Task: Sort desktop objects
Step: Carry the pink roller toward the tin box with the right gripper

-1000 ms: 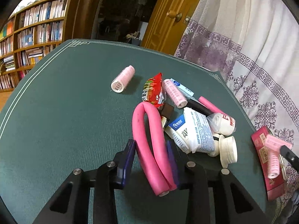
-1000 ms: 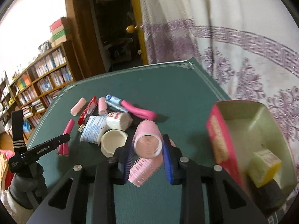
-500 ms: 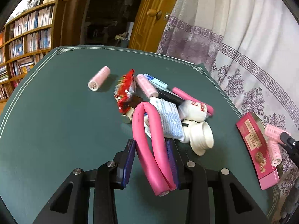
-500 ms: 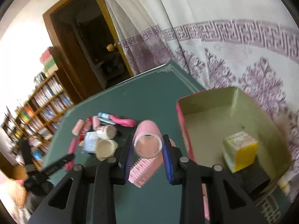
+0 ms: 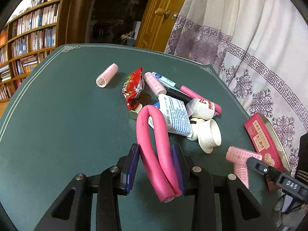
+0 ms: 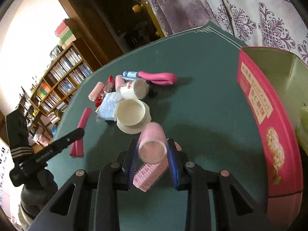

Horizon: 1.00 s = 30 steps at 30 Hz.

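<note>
Hair rollers fill both grippers. Nearest, the left gripper (image 5: pixel 155 160) has its jaws closed on a bent pink foam roller (image 5: pixel 154 140), folded double and lifted off the green table (image 5: pixel 63 115). The right gripper (image 6: pixel 152 155) clamps a bristly pink velcro roller (image 6: pixel 152 144), with a second velcro roller (image 6: pixel 149 177) hanging crosswise below it.

Over the last second the right gripper has swung away from above the pink box (image 6: pixel 269 134), which now sits to its right with the rollers not dropped in. I judge the delivery unfinished.

Farther out the pile remains: a white cup (image 5: pixel 209 136), a printed packet (image 5: pixel 176 115), a white jar (image 5: pixel 202 105), a red snack wrapper (image 5: pixel 133 86), and a lone pale pink roller (image 5: pixel 106 75) set apart.
</note>
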Tool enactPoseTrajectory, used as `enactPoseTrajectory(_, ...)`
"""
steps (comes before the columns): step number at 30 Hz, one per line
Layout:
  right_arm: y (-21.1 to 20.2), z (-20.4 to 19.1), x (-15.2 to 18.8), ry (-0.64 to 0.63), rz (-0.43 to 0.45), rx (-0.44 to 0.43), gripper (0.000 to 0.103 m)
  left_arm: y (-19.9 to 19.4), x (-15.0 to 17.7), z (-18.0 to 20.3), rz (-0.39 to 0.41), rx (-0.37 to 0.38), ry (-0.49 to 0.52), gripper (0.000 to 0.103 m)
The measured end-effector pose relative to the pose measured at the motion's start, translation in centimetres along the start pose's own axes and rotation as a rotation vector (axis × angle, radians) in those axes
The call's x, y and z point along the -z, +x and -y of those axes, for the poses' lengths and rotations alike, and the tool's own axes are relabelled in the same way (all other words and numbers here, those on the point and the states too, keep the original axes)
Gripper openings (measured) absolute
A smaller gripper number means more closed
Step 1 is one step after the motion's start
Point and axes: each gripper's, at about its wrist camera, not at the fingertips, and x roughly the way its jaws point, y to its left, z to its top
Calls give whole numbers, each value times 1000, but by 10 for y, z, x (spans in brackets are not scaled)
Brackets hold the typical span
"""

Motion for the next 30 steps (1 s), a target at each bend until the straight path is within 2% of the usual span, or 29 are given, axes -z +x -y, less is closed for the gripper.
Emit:
enactPoseTrajectory(4,5,11,2,87,-49,-127,33,2,3,3,-6,29,8,37)
enactPoseTrajectory(5,11,12,4,105,-69,-144,33,2,3,4,-6,35,12,37)
enactPoseTrajectory(6,13,12,6,105,-50,-149,33,2,4,4,-4,39,14,37)
enactPoseTrajectory(7,13,9,7,69,-29,-102,33,1,4,4,-3,42,13,37)
enactPoseTrajectory(8,12,2,6,10,0,-19,33,1,4,4,-2,44,11,37)
enactPoseTrajectory(9,10,-9,6,-74,39,101,33,1,5,3,-2,46,8,37)
enactPoseTrajectory(11,12,-24,9,-192,81,256,33,2,5,0,-5,48,3,37)
enactPoseTrajectory(15,19,-33,11,-249,117,348,32,6,7,-4,-16,51,-9,37)
enactPoseTrajectory(18,20,-29,7,-248,130,396,32,10,9,-5,-24,55,-10,37)
enactPoseTrajectory(21,33,-28,5,-307,103,491,32,9,10,-5,-24,59,-9,37)
enactPoseTrajectory(23,40,-25,4,-313,60,510,31,8,11,-5,-20,61,-9,37)
enactPoseTrajectory(26,45,-32,7,-395,51,576,31,9,11,-7,-19,67,-13,37)
enactPoseTrajectory(28,43,-29,5,-381,51,560,31,10,12,-10,-23,69,-21,37)
enactPoseTrajectory(30,34,-19,0,-313,57,502,31,11,12,-11,-26,73,-27,37)
